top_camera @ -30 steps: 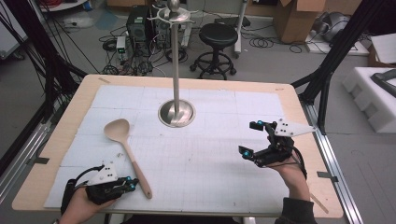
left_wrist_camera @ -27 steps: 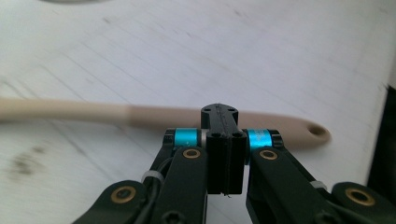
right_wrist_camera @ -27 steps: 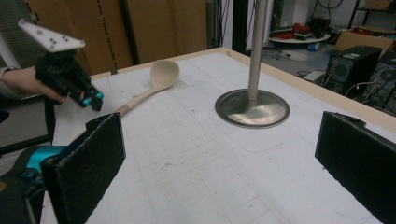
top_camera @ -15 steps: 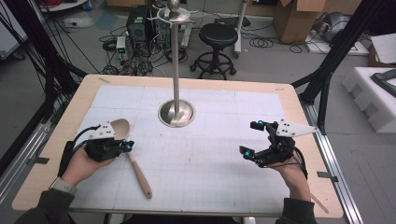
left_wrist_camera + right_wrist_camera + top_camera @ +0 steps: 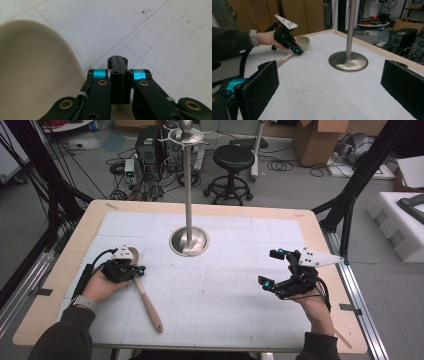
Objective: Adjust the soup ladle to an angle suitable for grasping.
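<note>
A pale wooden spoon (image 5: 149, 305) lies on the white mat at the left, bowl (image 5: 32, 75) toward the far side. My left gripper (image 5: 137, 269) hovers low at the spoon's neck, just right of the bowl. Its jaws are pressed together with nothing between them, and whether the tip touches the spoon I cannot tell. From the right gripper view the left gripper (image 5: 298, 51) points down at the spoon (image 5: 303, 41). My right gripper (image 5: 269, 268) rests at the right side of the mat, open wide and holding nothing.
A tall metal stand (image 5: 189, 241) with a round base rises from the middle back of the mat; the base (image 5: 348, 61) lies ahead of my right gripper. The wooden table edge (image 5: 60, 285) frames the mat. Boxes, a stool and cables stand beyond the table.
My left hand has moved from the near edge of the table forward to the spoon's neck. The spoon and the right gripper have stayed where they were.
</note>
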Demonstrator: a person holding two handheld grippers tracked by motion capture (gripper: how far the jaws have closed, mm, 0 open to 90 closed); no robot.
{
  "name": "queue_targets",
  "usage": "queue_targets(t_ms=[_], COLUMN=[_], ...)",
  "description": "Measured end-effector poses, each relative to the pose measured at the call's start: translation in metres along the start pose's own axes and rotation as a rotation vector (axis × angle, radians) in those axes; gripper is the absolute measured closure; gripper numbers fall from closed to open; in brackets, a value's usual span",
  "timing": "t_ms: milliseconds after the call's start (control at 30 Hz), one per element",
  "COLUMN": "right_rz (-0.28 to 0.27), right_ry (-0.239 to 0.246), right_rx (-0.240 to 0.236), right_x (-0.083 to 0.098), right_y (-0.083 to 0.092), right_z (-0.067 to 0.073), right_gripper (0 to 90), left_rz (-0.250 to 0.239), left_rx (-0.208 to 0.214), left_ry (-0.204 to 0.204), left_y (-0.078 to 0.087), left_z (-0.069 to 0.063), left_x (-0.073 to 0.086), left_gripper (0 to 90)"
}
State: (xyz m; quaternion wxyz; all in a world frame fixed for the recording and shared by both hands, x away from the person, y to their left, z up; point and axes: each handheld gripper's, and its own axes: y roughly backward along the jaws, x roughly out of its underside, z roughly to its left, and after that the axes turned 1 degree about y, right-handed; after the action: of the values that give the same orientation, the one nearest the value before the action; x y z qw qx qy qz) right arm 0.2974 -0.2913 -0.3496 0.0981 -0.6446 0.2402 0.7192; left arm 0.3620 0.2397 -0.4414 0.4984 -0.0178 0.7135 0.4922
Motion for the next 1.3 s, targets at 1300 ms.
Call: queue_targets(t_ms=[1300], right_rz=[0.016], right_ry=[0.004], right_rx=[0.005], right_x=[0.003], right_y=[0.001], right_z=[0.002], right_gripper=[0.6], left_rz=[-0.024], left_rx=[-0.093], left_ry=[0.038], left_y=[0.063], left_z=[-0.014], left_x=[0.061], left_gripper=[90.0])
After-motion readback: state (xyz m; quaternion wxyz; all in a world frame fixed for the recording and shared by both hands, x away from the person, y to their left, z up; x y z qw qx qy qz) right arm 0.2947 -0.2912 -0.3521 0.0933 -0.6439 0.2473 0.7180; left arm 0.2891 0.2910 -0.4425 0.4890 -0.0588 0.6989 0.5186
